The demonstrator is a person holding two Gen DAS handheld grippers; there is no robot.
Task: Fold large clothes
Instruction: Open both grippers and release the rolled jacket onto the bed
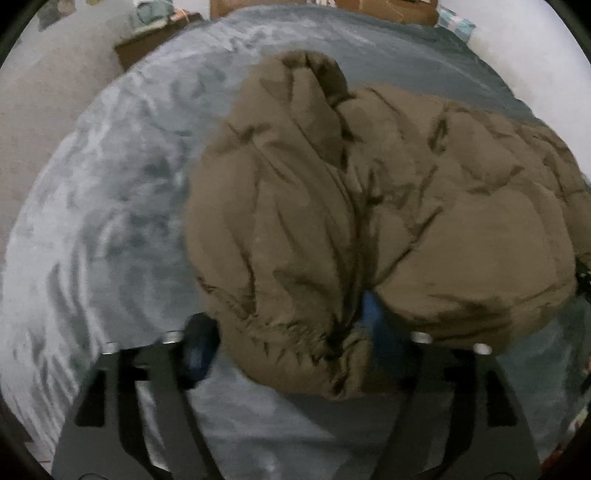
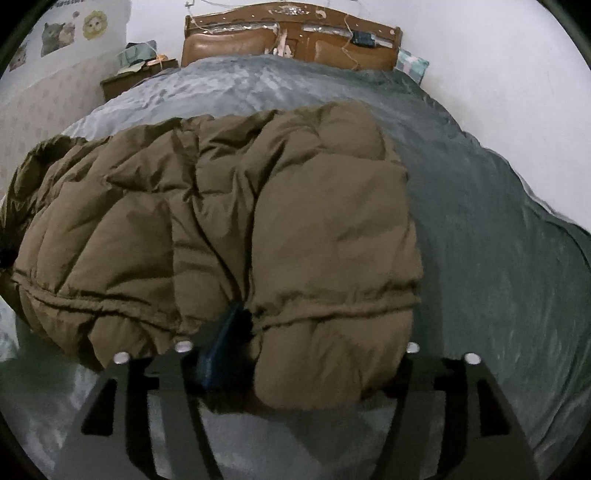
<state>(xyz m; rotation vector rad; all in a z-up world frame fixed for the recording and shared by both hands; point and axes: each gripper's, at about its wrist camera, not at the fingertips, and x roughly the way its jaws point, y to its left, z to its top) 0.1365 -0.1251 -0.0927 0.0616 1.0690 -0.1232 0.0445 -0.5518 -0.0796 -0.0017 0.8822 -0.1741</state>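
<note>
Well, the left hand-held gripper [image 1: 291, 343] stands wide open w/ the near left corner of the brown puffer coat [image 1: 369, 206] bulging between its fingers; the dark left finger [image 1: 201, 347] sits clear of the fabric on the bed side, the blue-padded right one [image 1: 373, 310] is tucked in a fold at the hem, and neither is clamping. The coat spreads up and to the right from there, lying on the grey blanket [image 1: 110, 221] of the bed.

The right hand-held gripper [image 2: 306, 350] is likewise spread apart (less wide, by the look of it), w/ the coat's [image 2: 229, 229] near right corner lumped between the fingers; the left finger [image 2: 221, 347] pokes into a crease by the gathered hem, the other is mostly hidden under fabric. Not gripping either.

No readable writing or brand anywhere; the wall has cartoon animal stickers [image 2: 59, 33] only.

Coat itself: olive-brown, quilted, puffy, folded into a thick bundle, hem elastic puckered, slightly blurred.
</note>
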